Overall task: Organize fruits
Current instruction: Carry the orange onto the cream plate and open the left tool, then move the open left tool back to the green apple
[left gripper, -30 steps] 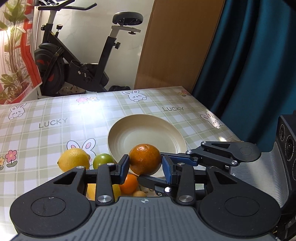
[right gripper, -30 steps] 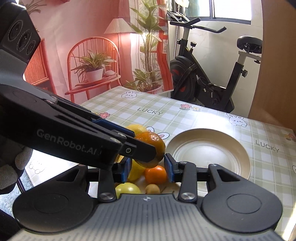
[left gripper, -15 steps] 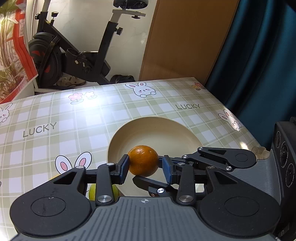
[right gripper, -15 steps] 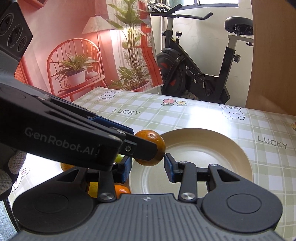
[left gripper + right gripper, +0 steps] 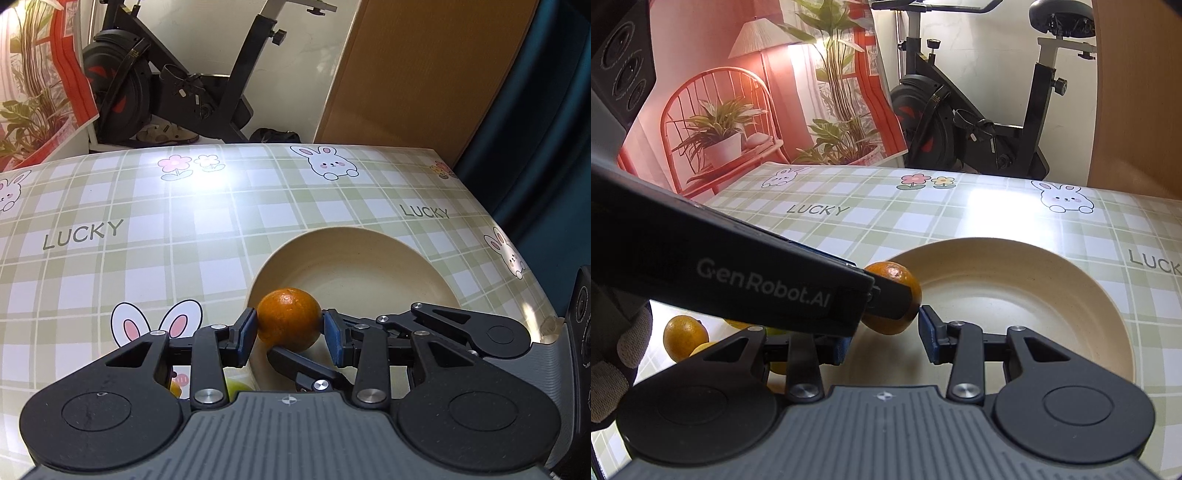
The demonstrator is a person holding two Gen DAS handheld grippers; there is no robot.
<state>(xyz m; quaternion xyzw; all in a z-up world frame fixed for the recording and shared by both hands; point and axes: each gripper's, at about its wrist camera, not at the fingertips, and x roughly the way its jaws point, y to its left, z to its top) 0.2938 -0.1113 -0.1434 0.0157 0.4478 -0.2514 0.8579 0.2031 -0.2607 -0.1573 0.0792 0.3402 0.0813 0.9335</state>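
An orange (image 5: 288, 317) sits between the blue pads of my left gripper (image 5: 288, 328), which is shut on it. It hangs just above the near left rim of the cream plate (image 5: 354, 236). In the right wrist view the same orange (image 5: 905, 280) shows past the left gripper's black body, at the plate's (image 5: 1015, 295) left edge. My right gripper (image 5: 884, 339) stands partly open right below and in front of the orange, with nothing pressed between its pads. Its fingers (image 5: 295, 363) reach in under the orange from the right.
Loose fruit lies on the checked tablecloth left of the plate: an orange one (image 5: 685, 334) and a yellow one (image 5: 701, 349). An exercise bike (image 5: 177, 85) and a brown board (image 5: 413, 74) stand beyond the table's far edge. A dark curtain hangs at the right.
Both grippers moved together away from the fruit pile, over to the plate and lower, carrying the orange. The pile has slipped almost out of the left wrist view.
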